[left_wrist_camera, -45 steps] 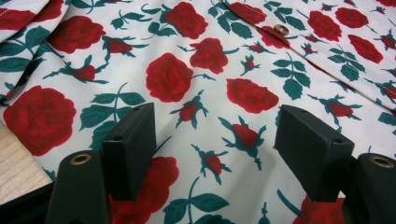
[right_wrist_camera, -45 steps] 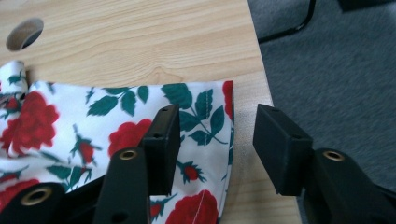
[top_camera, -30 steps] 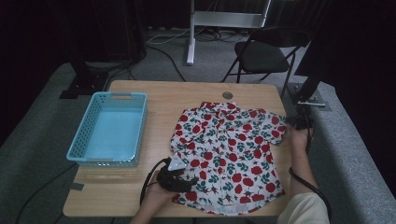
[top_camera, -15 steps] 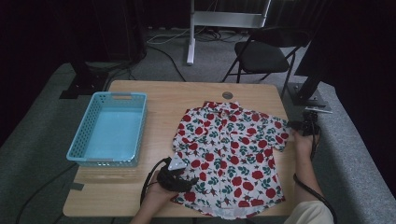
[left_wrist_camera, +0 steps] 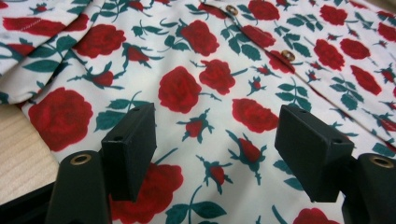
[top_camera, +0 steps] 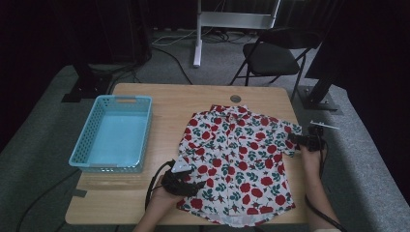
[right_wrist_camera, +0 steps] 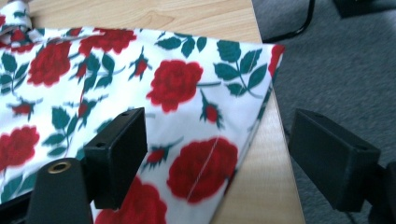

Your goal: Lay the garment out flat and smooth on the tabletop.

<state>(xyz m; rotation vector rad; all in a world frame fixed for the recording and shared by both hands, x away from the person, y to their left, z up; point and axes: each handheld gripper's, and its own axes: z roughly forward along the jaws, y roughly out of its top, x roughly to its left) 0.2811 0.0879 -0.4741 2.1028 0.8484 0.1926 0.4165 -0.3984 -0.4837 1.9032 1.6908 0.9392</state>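
A white shirt printed with red roses lies spread buttoned-side up on the wooden table. My left gripper rests at the shirt's near left hem. Its jaws stand open over flat fabric, with nothing pinched between them. At the table's right edge, my right gripper sits by the end of the right sleeve. Its jaws have just been opening and now stand wide; the sleeve's corner lies loose under them, untouched by the pads.
A light blue plastic basket stands on the table's left side. A small round grommet sits near the far edge. A folding chair and stand legs are on the floor beyond. Grey floor drops off right of the sleeve.
The right gripper has drawn the sleeve outward to the right, opened and let it go, shifting slightly nearer. The sleeve now lies flat. The left gripper stayed put.
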